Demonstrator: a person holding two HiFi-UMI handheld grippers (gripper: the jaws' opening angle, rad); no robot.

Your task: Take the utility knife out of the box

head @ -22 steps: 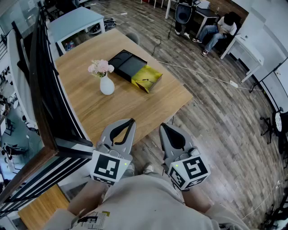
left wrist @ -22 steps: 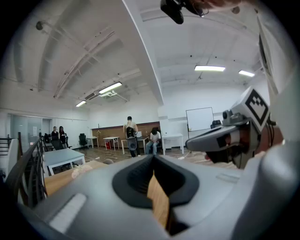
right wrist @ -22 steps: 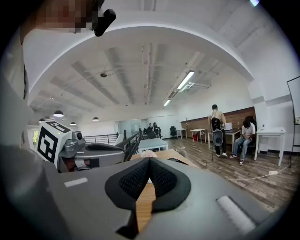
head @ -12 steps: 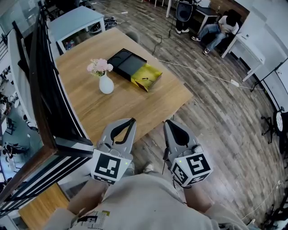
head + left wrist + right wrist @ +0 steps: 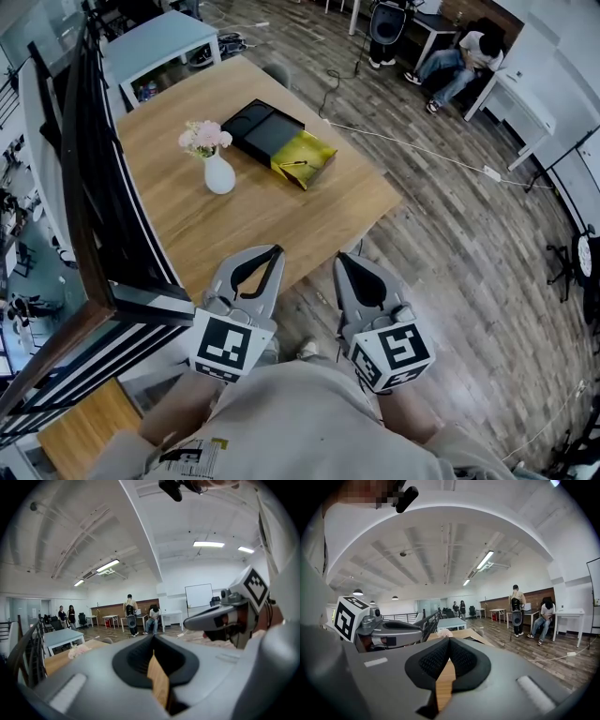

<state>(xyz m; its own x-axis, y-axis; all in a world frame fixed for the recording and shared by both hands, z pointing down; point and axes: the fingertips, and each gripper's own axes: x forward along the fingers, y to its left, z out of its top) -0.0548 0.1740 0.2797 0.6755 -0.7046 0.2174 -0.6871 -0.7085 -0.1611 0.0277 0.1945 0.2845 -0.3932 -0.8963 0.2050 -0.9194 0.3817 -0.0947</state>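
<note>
Left tool [image 5: 270, 253] and right tool [image 5: 345, 260] both pinched closed, empty, well short of the box [image 5: 251, 129] on the table [image 5: 234, 225].

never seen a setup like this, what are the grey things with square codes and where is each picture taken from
No robot: a person holds a two-jaw tool in each hand, the left gripper and right gripper. The downward picture comes from a camera on the person's head; the other two from cameras riding on each gripper. Both are shut and empty. On the wooden table stand a white vase of flowers and a black box with a yellow bag against it; no knife shows.
</note>
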